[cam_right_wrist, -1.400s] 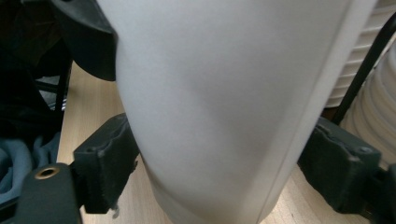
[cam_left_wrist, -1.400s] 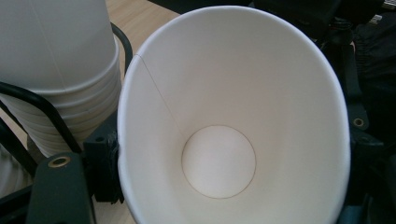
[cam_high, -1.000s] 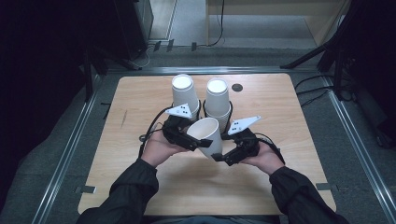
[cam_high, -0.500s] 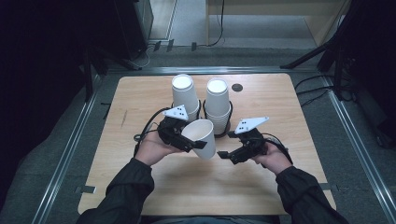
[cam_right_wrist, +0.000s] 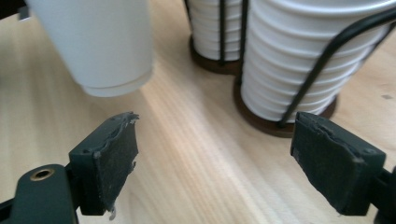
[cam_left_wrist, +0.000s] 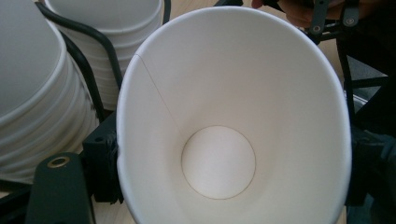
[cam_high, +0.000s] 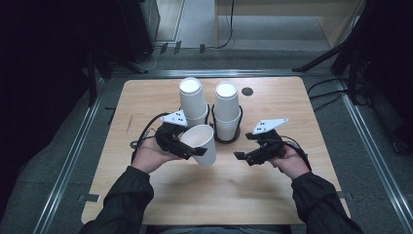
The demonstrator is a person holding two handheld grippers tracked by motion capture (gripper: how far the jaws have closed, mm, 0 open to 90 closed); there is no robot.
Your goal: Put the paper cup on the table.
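We hold 1 paper cup (cam_high: 200, 144) clamped in the left gripper (cam_high: 187, 150), tilted, at 6 o'clock of the 2 cup stacks (cam_high: 227, 112). Right gripper (cam_high: 242, 157) at 3 o'clock of the cup, jaws apart and just closing, nothing between. Likely next: set the cup upright.

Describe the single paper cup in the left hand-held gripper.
The paper cup is plain white, with a rolled rim, a side seam and a round flat bottom, and it is empty. The left hand-held gripper clamps its wall, squeezing the mouth oval. It is tilted above the wooden table, in front of the two cup stacks.
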